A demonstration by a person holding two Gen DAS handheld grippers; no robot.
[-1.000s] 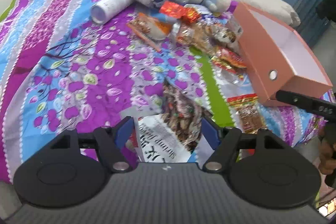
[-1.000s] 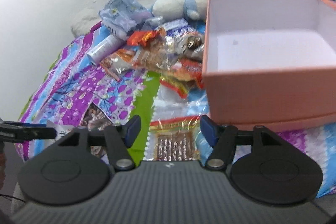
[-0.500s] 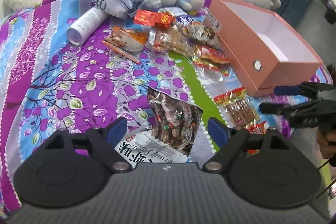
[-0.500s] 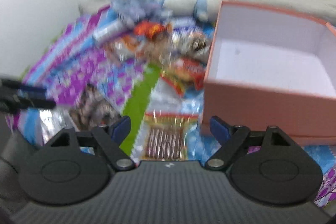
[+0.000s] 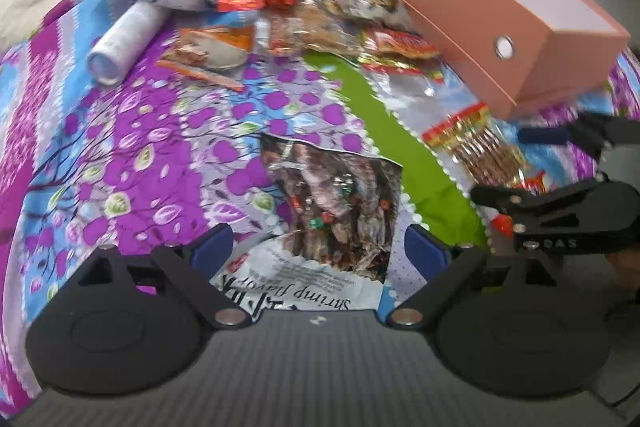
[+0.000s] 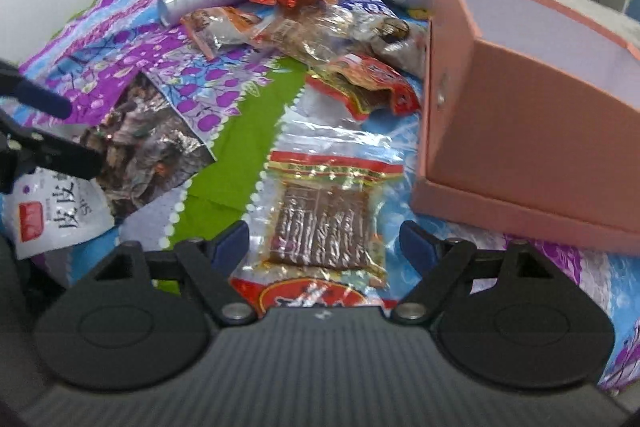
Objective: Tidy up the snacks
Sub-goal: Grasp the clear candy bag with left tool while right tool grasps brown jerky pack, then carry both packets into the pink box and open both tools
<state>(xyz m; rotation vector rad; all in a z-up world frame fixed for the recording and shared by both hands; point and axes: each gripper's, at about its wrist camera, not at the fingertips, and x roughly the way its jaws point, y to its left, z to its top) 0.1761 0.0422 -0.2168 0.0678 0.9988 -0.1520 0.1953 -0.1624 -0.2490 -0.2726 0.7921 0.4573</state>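
The left wrist camera is looking steeply down, close over the purple and blue flowered bedspread [image 5: 120, 131], facing the salmon-pink open cardboard box [image 5: 520, 27] at upper right. The right wrist camera is looking down from nearer that box [image 6: 520, 147]. Both are sharing the clear packet of brown sticks [image 5: 480, 147] [image 6: 320, 223] and the shrimp-flavour bag [image 5: 336, 203] [image 6: 140, 147].

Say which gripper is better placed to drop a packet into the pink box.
Right gripper: open jaws flank the clear jerky packet, beside the pink box. Left gripper straddles the shrimp bag, farther away.
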